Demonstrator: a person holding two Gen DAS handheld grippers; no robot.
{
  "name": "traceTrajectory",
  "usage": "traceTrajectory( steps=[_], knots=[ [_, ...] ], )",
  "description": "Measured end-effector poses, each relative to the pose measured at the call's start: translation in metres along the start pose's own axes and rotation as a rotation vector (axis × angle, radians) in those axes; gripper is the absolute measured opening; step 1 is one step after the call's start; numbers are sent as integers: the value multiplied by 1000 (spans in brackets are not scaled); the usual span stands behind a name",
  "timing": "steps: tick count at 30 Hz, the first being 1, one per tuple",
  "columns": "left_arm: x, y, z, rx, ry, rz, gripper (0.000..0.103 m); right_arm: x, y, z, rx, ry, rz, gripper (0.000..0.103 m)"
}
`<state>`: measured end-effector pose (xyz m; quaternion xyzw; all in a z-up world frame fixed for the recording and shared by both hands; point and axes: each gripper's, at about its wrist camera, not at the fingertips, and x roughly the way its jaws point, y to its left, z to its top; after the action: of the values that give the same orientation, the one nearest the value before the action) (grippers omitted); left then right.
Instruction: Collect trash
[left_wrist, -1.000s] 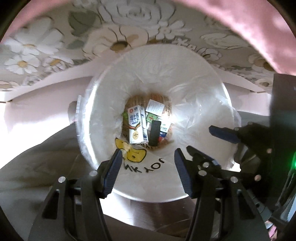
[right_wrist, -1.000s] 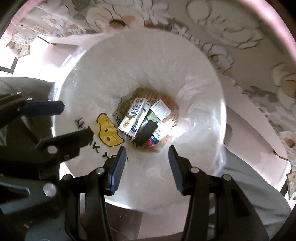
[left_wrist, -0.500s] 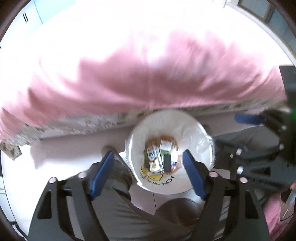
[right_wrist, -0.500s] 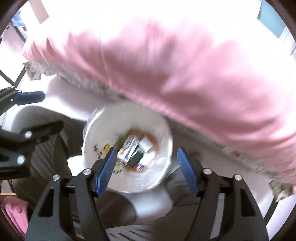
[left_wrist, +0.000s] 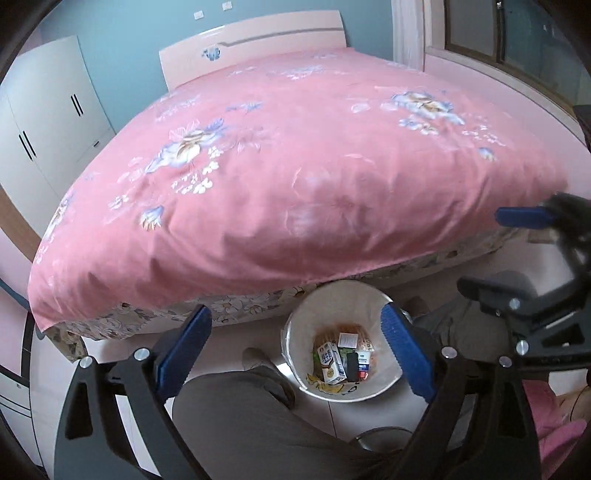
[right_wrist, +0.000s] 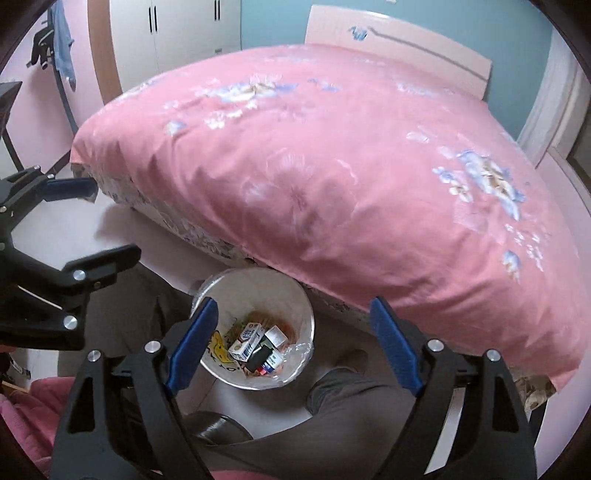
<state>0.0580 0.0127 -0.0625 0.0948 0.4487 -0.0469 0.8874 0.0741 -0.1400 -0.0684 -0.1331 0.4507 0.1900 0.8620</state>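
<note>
Both the left hand-held gripper and the right hand-held gripper are hanging spread wide, gripping nothing. The trash, cartons and wrappers, is lying inside the white bin, which is standing on the floor just beside the pink-covered bed.

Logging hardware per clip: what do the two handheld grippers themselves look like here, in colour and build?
Both match. The left gripper and the right gripper each have two black, angular finger arms with cut-out openings and silver screw heads, ending in blue ribbed pads. No cables or markings show. The person's legs below wear grey trousers.
</note>
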Motion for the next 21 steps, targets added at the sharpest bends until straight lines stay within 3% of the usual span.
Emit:
traceTrajectory(
  steps=[3,5,7,12,21],
  knots=[
    [-19,-8,-8,22,-21,37,95,-17,5,-14,38,-36,-35,86],
    [-27,-14,-16,39,-32,80,96,-25,12,-23,38,-56,-103,86],
    [-31,-18,-23,42,-30,75,96,-33,18,-32,32,-84,-162,86],
    [-43,-19,-30,14,-54,58,96,-49,23,-46,62,-137,-200,88],
    [-59,-28,-33,-2,-97,65,96,-68,10,-58,189,-196,-129,88]
  ],
)
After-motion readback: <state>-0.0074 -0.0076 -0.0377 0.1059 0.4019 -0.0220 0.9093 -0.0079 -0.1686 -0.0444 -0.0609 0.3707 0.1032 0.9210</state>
